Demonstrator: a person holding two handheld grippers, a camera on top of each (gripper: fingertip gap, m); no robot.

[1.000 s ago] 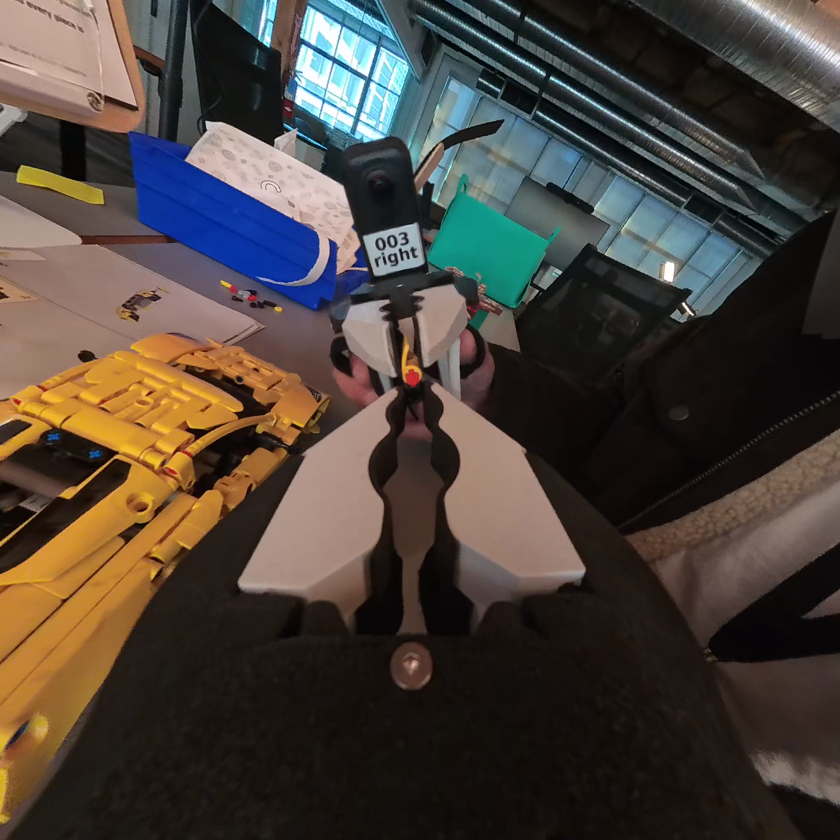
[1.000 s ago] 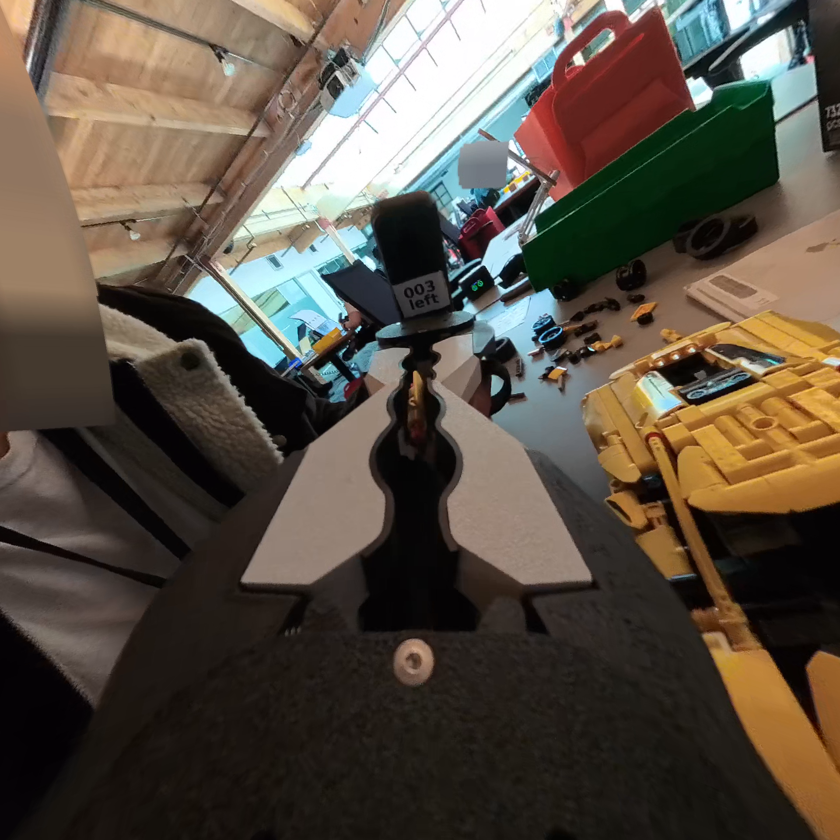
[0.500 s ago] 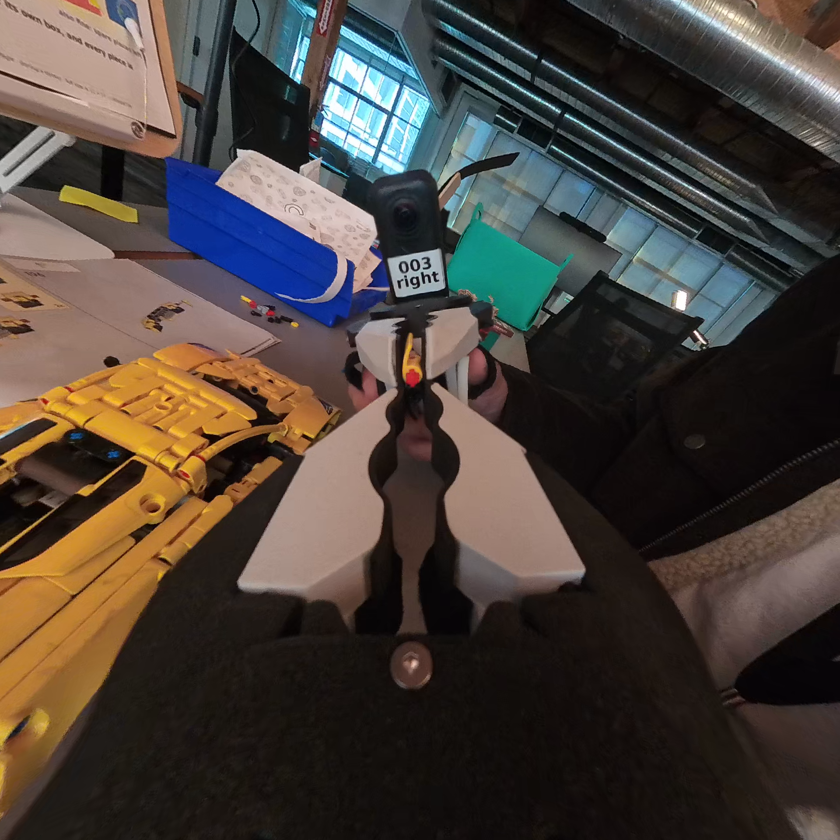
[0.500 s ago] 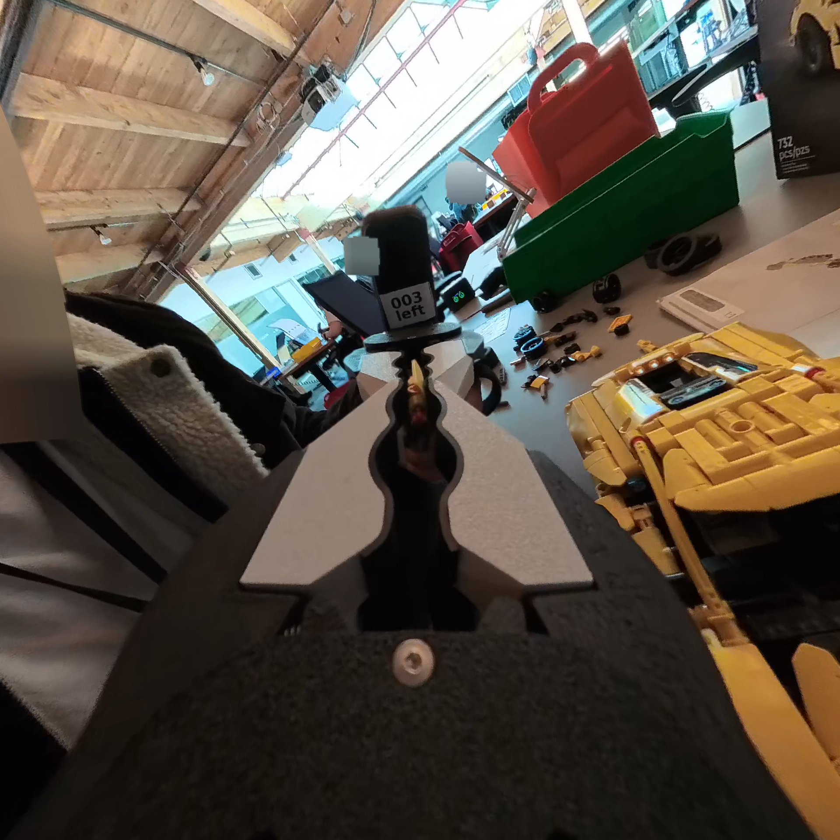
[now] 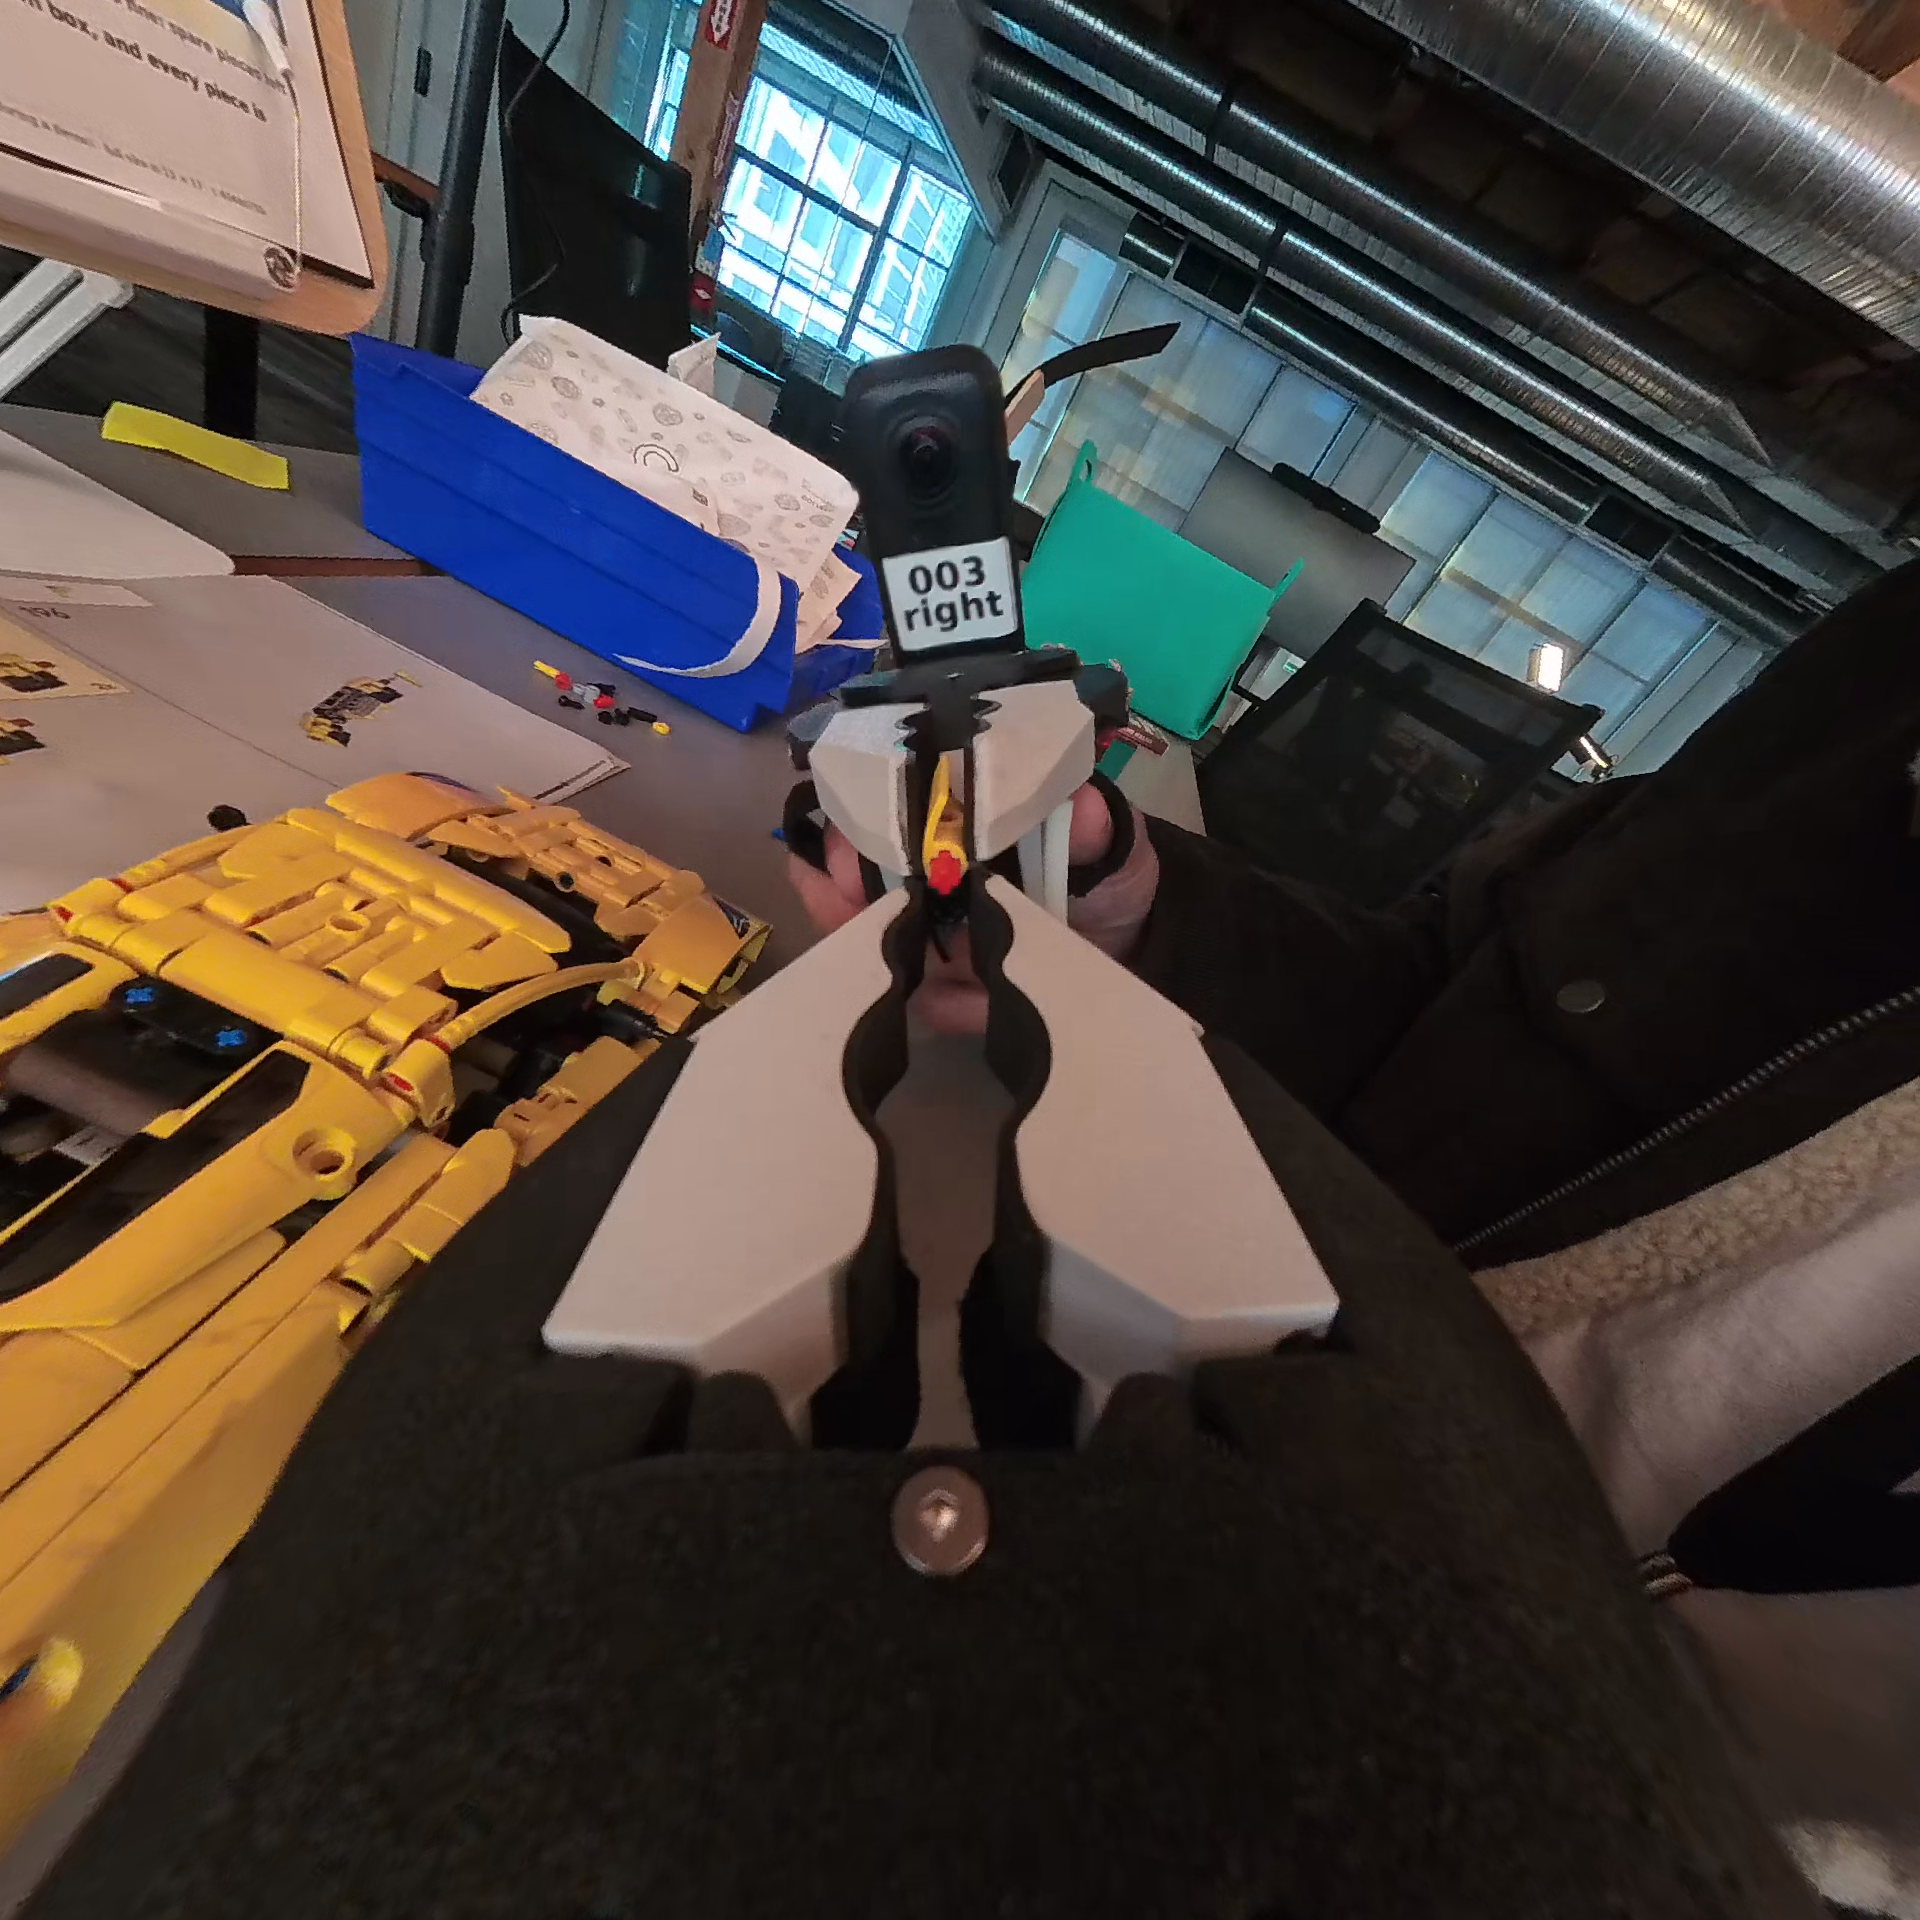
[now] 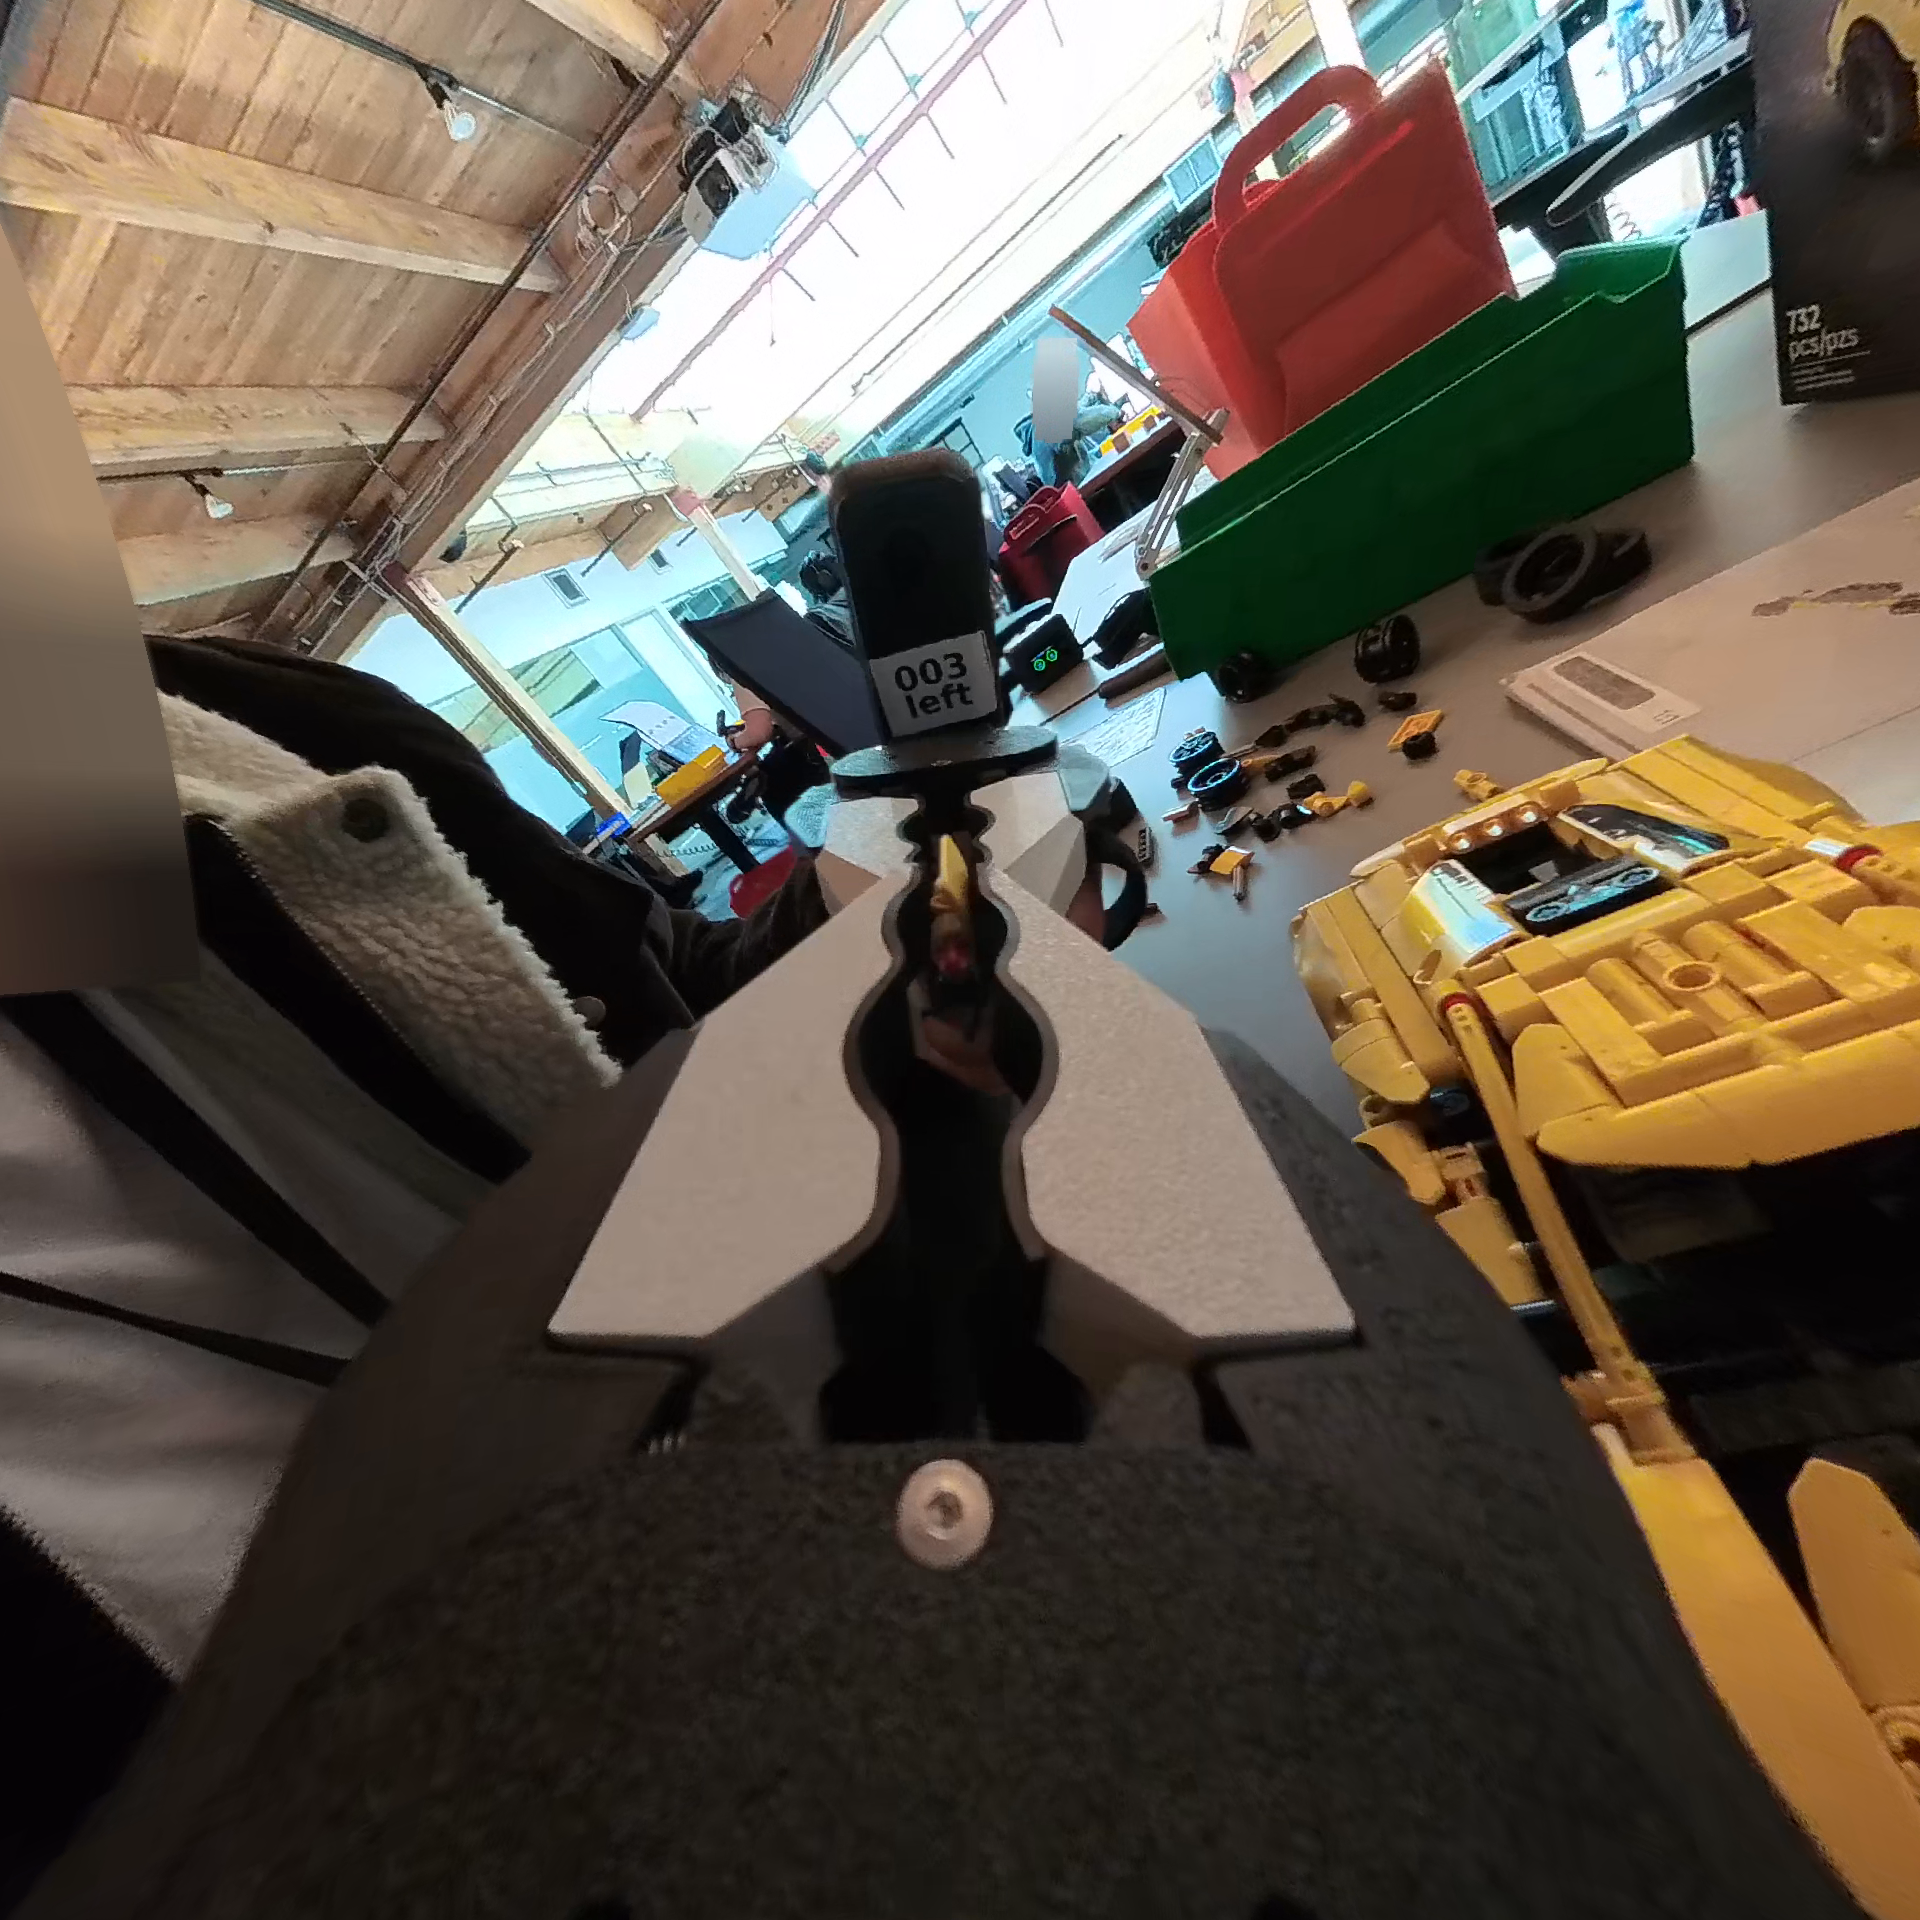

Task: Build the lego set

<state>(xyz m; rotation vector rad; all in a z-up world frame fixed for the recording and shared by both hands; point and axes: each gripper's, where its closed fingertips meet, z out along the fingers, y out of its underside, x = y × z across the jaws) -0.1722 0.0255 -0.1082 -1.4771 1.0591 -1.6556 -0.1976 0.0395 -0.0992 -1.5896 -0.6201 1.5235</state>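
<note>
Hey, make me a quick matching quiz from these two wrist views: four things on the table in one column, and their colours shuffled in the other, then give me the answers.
Things:
1. bin with the patterned paper
2. bin beside the loose wheels
3. model car
4. bag with handles

Colours:
A. yellow
B. red
C. blue
D. green

Pairs: 1-C, 2-D, 3-A, 4-B
</note>
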